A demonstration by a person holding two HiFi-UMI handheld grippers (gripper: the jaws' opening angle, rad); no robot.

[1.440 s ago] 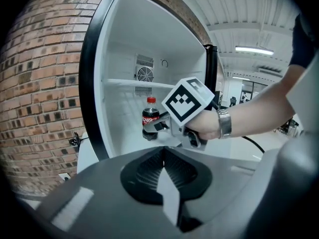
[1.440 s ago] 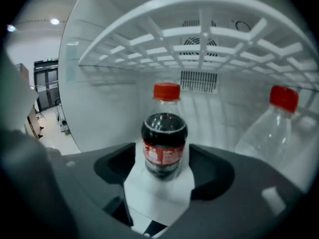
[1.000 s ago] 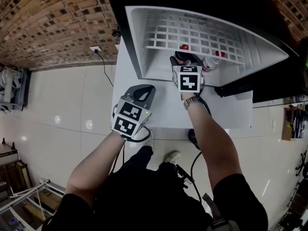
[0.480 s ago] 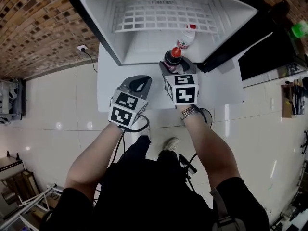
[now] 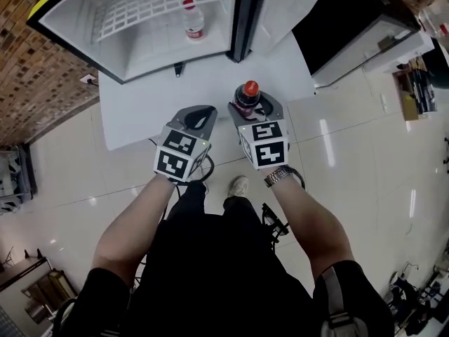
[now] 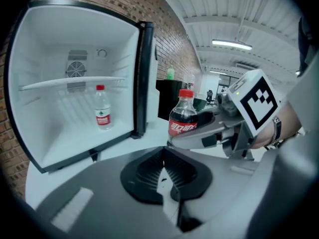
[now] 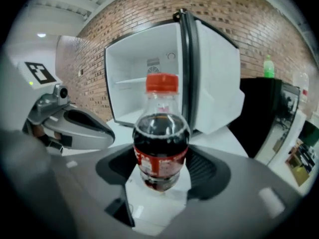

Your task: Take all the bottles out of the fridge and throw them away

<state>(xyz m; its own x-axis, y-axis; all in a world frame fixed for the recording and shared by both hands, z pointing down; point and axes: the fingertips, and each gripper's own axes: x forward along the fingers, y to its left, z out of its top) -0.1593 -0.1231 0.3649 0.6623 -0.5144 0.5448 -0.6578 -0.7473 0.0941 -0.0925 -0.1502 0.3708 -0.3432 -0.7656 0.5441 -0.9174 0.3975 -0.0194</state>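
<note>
The white fridge [image 5: 105, 44] stands open at the upper left of the head view. A clear water bottle [image 5: 190, 20] with a red cap stands upright on its floor, also seen in the left gripper view [image 6: 102, 114]. My right gripper [image 5: 250, 107] is shut on a dark cola bottle [image 5: 246, 95] with a red cap, held upright outside the fridge, over the white platform. In the right gripper view the cola bottle [image 7: 160, 143] fills the space between the jaws. My left gripper [image 5: 196, 120] hovers just left of it, jaws shut and empty [image 6: 163, 171].
The fridge door [image 5: 270, 9] hangs open to the right of the cabinet. A white platform [image 5: 140, 107] carries the fridge. A black counter [image 5: 351, 27] stands at the right, with a green bottle [image 7: 268, 66] on it. Brick wall [image 5: 28, 76] behind, tiled floor [image 5: 365, 146] around.
My right gripper has drawn the cola bottle out of the fridge and back over the platform. The left gripper stayed beside it. The water bottle has stayed in the fridge.
</note>
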